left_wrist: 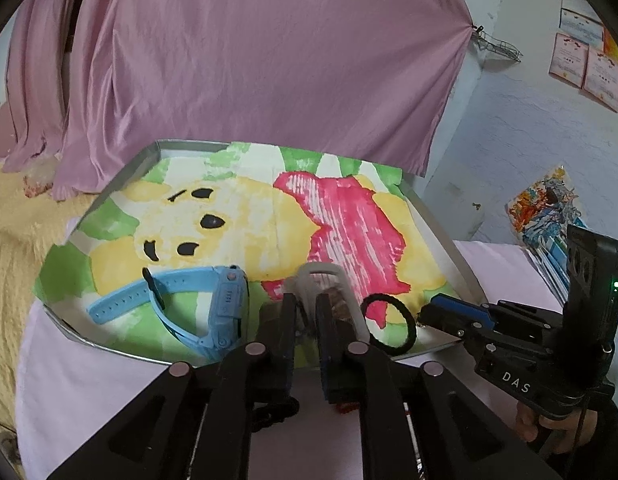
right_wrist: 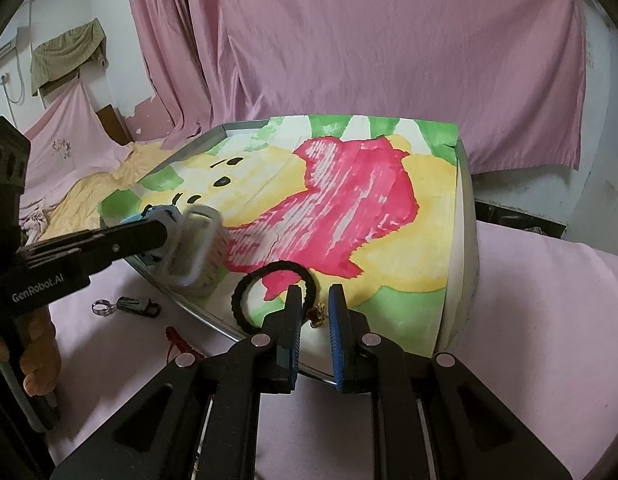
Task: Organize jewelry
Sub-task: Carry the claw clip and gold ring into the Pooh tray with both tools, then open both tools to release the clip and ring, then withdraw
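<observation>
Lower left of the left wrist frame: blue smartwatch [left_wrist: 213, 312] lying on the painted bear sheet [left_wrist: 245, 216] inside the metal tray [left_wrist: 441, 236]. Centre: left tool [left_wrist: 307, 312] clamped on a white oblong clip [left_wrist: 329, 276]. Right of it: black hair tie [left_wrist: 389, 326] flat on the sheet. Further right: right tool [right_wrist: 315, 308] narrowly parted around a small gold trinket [right_wrist: 317, 316], contact unclear.

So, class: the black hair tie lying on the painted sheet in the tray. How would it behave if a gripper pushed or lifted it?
The black hair tie is a thin loop lying flat, so it probably sags when lifted by one side. It looks light and would likely slide across the painted sheet rather than roll. Its ribbed surface should give the right gripper some grip.
</observation>
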`<state>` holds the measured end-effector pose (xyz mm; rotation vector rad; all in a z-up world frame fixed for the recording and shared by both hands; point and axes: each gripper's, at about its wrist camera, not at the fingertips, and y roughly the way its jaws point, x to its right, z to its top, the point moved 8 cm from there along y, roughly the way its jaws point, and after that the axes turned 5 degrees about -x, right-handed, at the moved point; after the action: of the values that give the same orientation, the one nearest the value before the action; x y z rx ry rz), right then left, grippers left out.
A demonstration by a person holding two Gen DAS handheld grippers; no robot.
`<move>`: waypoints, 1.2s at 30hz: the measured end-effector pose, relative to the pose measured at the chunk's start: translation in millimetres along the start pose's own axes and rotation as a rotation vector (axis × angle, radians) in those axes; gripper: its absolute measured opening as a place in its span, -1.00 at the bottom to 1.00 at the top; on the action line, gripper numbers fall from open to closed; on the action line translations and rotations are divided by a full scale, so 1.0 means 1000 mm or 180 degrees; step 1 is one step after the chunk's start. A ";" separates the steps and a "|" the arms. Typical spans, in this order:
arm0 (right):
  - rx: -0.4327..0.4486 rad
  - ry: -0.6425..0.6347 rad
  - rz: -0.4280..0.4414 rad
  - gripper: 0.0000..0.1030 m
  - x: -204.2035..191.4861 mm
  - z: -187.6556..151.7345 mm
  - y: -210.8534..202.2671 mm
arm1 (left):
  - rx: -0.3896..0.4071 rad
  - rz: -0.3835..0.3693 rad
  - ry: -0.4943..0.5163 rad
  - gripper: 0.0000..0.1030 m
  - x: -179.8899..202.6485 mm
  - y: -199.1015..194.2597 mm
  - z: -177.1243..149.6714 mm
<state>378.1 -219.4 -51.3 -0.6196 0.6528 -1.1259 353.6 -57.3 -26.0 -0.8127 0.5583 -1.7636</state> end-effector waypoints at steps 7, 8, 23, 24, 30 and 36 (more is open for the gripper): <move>0.0211 0.0076 -0.0084 -0.03 0.005 0.003 -0.013 | 0.0153 -0.0012 -0.0056 -0.23 -0.003 -0.008 0.002; 0.0232 0.0076 -0.0104 -0.03 0.005 0.003 -0.014 | 0.0190 -0.0011 -0.0071 -0.17 -0.004 -0.010 0.003; 0.0894 0.0277 -0.0278 0.82 0.022 0.008 -0.059 | 0.0987 0.0369 -0.0099 0.99 -0.016 -0.054 0.003; 0.0937 0.0285 -0.0276 0.82 0.022 0.007 -0.062 | 0.1013 0.0413 -0.0071 0.98 -0.016 -0.055 0.002; 0.1134 0.0256 -0.0270 0.83 0.018 0.003 -0.077 | 0.1156 0.0430 0.0020 0.99 -0.013 -0.067 -0.006; 0.1367 0.0212 -0.0272 0.84 0.013 -0.003 -0.096 | 0.1343 0.0434 -0.0032 0.99 -0.013 -0.086 -0.015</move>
<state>321.0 -261.4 15.3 -0.2444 0.4234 -1.3223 290.6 -17.2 21.6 -0.4764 0.2142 -1.6700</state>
